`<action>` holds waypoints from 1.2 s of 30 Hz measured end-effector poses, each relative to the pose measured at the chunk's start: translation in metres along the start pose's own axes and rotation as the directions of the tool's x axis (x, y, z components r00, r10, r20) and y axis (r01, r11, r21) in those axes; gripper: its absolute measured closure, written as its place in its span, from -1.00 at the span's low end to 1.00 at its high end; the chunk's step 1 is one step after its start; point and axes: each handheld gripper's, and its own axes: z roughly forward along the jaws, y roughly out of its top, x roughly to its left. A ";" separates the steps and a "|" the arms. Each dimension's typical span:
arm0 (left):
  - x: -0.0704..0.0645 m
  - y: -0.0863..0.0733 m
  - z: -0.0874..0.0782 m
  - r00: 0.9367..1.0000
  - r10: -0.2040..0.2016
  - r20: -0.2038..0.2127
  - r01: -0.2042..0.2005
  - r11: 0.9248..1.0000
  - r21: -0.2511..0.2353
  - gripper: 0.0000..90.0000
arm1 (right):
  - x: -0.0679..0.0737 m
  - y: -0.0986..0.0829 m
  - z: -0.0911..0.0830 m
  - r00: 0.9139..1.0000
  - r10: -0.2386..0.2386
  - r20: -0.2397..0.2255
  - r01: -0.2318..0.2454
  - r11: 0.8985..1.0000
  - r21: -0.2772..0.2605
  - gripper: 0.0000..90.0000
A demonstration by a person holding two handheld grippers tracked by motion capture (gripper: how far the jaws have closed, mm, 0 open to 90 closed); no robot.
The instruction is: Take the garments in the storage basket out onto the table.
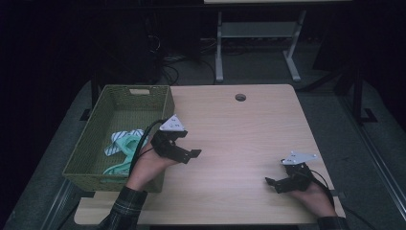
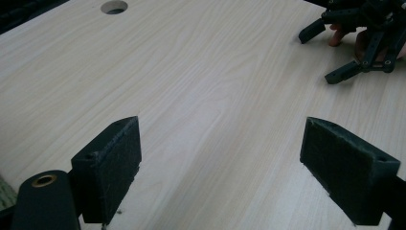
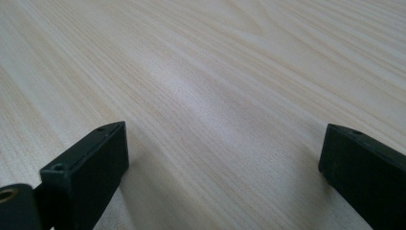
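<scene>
On a light wooden table (image 1: 239, 139), my left gripper (image 1: 190, 143) hovers just right of a green woven basket (image 1: 87, 139), jaws wide apart and empty. In the left gripper view, bare wood lies between the left gripper's (image 2: 221, 123) two black pads. My right gripper (image 1: 273, 185) rests low near the table's front right corner, open, pointing left. Farther off in the left gripper view, the right gripper (image 2: 320, 57) appears with fingers of the hand behind it. The right gripper view has the right gripper (image 3: 226, 128) open over bare wood.
Inside the basket lie a striped white-and-green cloth (image 1: 119, 139) and a mint green cloth (image 1: 128, 146). A round cable hole (image 1: 240, 97) sits near the table's far edge. Beyond the table stand a desk frame's legs (image 1: 219, 52) and floor cables.
</scene>
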 end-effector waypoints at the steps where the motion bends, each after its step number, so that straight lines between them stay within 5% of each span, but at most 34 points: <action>1: 0.001 0.000 -0.001 1.000 -0.003 0.000 0.003 1.000 0.001 -0.70 | 0.000 0.000 0.000 1.000 0.000 0.000 0.000 1.000 0.000 -0.94; 36: 0.029 -0.012 -0.031 0.995 -0.055 -0.079 0.054 0.998 -0.017 -0.70 | 0.000 0.000 0.000 1.000 -0.001 0.000 0.001 1.000 0.000 -0.94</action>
